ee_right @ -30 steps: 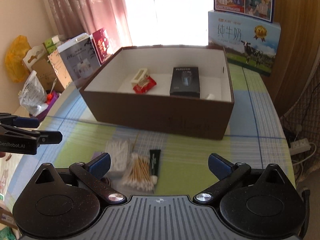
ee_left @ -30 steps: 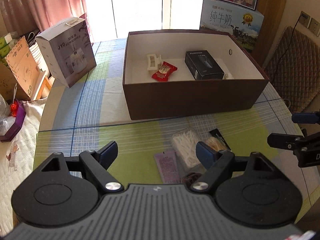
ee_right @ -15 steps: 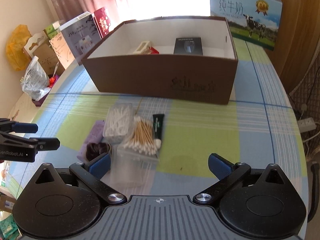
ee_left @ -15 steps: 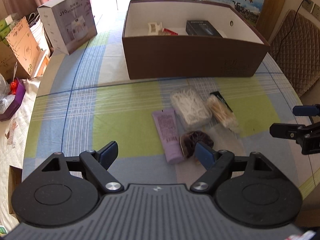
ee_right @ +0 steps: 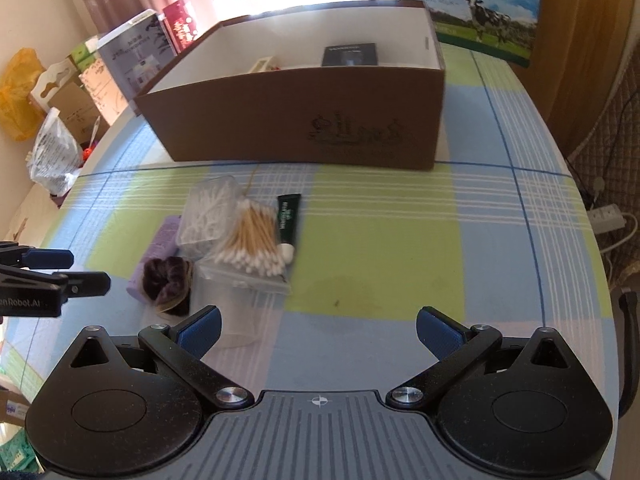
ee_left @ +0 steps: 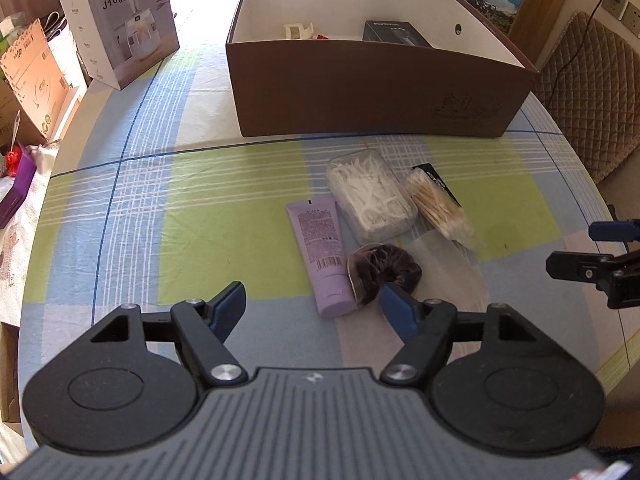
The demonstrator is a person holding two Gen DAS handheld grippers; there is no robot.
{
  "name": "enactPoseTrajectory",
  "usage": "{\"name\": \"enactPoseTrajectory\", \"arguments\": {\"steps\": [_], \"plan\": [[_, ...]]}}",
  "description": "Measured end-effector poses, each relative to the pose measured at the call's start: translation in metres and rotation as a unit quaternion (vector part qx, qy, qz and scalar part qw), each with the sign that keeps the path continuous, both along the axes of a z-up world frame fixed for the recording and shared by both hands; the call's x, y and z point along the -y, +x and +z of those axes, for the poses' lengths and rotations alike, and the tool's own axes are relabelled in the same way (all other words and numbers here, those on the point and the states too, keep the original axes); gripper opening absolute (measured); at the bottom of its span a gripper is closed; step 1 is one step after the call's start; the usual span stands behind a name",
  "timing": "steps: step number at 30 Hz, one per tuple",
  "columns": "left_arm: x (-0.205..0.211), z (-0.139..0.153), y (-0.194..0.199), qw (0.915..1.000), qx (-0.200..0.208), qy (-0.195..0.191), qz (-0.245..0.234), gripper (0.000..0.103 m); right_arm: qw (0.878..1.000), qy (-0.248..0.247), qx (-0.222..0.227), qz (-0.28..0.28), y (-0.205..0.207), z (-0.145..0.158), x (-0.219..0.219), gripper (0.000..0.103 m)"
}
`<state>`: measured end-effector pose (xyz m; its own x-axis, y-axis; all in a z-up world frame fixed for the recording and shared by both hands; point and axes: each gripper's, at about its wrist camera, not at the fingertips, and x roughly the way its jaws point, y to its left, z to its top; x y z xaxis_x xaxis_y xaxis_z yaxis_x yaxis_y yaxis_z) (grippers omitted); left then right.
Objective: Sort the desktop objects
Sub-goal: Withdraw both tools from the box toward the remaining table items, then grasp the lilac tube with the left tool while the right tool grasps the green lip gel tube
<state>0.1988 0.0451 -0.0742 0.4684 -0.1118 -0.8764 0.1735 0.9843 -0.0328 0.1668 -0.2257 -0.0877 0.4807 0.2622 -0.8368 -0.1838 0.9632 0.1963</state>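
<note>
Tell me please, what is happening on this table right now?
A person holds two grippers above a checked tablecloth, sorting small items into a brown box. The left gripper and right gripper are both open and empty. A purple tube, dark scrunchie, floss picks and cotton swabs wait outside the box.

The white box (ee_left: 120, 28) reads "J10 HUMIDIFIER"; the left tool (ee_right: 36, 280) reads "enRobot.AI".

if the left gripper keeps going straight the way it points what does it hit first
Probably the purple tube, lying just ahead between the open jaws of the left gripper; the dark scrunchie sits beside it, though depth is unclear.
</note>
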Motion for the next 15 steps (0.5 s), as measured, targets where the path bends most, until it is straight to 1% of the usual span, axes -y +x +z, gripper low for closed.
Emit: {"name": "enactPoseTrajectory", "arguments": {"steps": [5, 9, 14, 15], "plan": [[-0.001, -0.007, 0.016, 1.0000, -0.003, 0.000, 0.002, 0.069, 1.000, 0.000, -0.004, -0.018, 0.005, -0.004, 0.006, 0.101], [-0.002, -0.017, 0.031, 0.9999, -0.014, -0.005, 0.004, 0.066, 0.999, -0.001, -0.009, -0.032, 0.010, -0.008, 0.010, 0.101], [-0.003, -0.032, 0.050, 0.9994, -0.033, -0.012, 0.004, 0.056, 0.999, -0.004, -0.013, -0.048, 0.016, -0.011, 0.013, 0.101], [-0.003, -0.035, 0.054, 0.9992, -0.037, -0.016, 0.003, 0.052, 0.999, -0.004, -0.014, -0.050, 0.016, -0.012, 0.013, 0.101]]}}
